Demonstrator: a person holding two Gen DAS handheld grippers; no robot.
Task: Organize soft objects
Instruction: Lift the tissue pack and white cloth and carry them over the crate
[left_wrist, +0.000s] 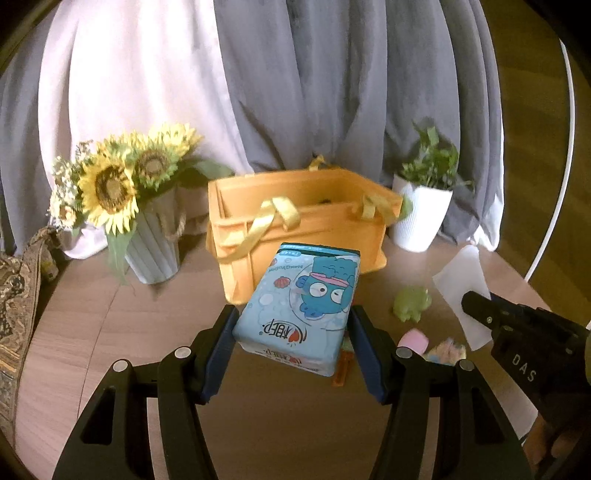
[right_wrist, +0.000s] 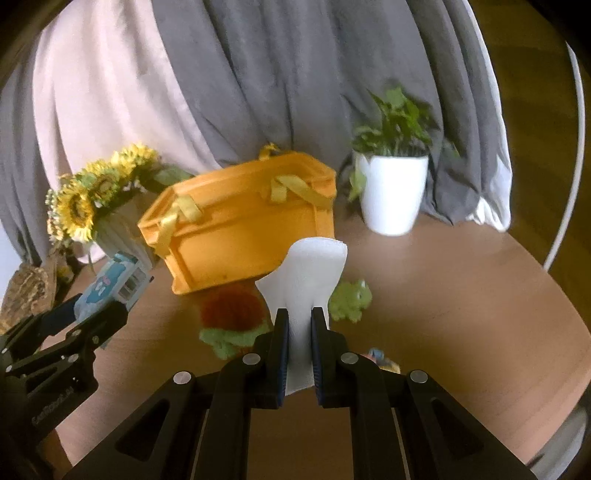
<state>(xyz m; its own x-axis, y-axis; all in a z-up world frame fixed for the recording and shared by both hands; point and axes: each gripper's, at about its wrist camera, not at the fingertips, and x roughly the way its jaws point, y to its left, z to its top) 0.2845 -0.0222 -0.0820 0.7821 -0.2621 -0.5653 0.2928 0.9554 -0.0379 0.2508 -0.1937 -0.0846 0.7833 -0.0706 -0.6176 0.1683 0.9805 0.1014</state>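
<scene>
My left gripper (left_wrist: 291, 325) is shut on a blue tissue pack (left_wrist: 299, 306) with a cartoon fish, held above the table in front of the orange fabric bin (left_wrist: 306, 221). My right gripper (right_wrist: 298, 325) is shut on a folded white cloth (right_wrist: 308, 273), also raised before the orange bin (right_wrist: 240, 229). The white cloth shows at the right of the left wrist view (left_wrist: 463, 280), and the tissue pack at the left of the right wrist view (right_wrist: 110, 284). A green plush (left_wrist: 412, 302), a pink soft piece (left_wrist: 413, 339) and a red-and-green knitted toy (right_wrist: 232, 317) lie on the table.
A sunflower vase (left_wrist: 147, 221) stands left of the bin and a white potted plant (left_wrist: 421, 214) to its right. Grey and white curtains hang behind. A patterned cloth (left_wrist: 14, 295) lies at the table's left edge. An orange strip (left_wrist: 341, 373) lies under the pack.
</scene>
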